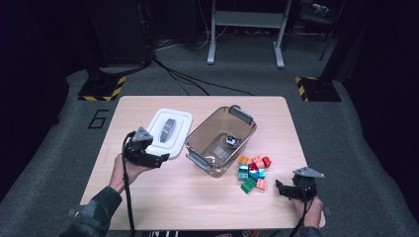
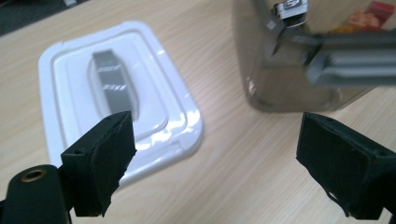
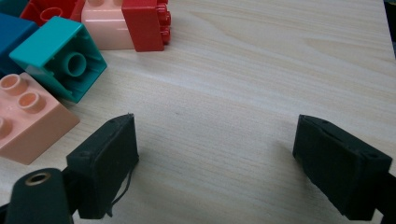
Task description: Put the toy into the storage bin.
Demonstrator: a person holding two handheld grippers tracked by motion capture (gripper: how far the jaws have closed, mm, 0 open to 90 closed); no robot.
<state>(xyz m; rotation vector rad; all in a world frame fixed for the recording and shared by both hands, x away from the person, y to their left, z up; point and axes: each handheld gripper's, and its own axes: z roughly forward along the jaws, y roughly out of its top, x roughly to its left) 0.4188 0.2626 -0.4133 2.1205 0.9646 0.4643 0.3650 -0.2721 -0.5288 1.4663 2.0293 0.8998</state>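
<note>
Dark grey carpet surrounds a pale wooden table (image 1: 197,197), with black stands and a grey metal frame behind it. On the table's left part lies a white lid (image 2: 116,93) with a grey handle (image 2: 114,84), flat and separate from the box. The left gripper (image 1: 159,159) hovers at the lid's near edge, its jaws spread wide with nothing between them; in the left gripper view one jaw overlaps the lid's near corner and the other stands over bare wood. Just beside the lid sits a clear brown plastic box (image 1: 220,140) with grey latches, a small metal clip (image 1: 231,141) inside. Near its right corner lies a heap of coloured blocks (image 1: 253,173). The right gripper (image 1: 280,187) rests close to them, jaws apart and empty over bare wood.
</note>
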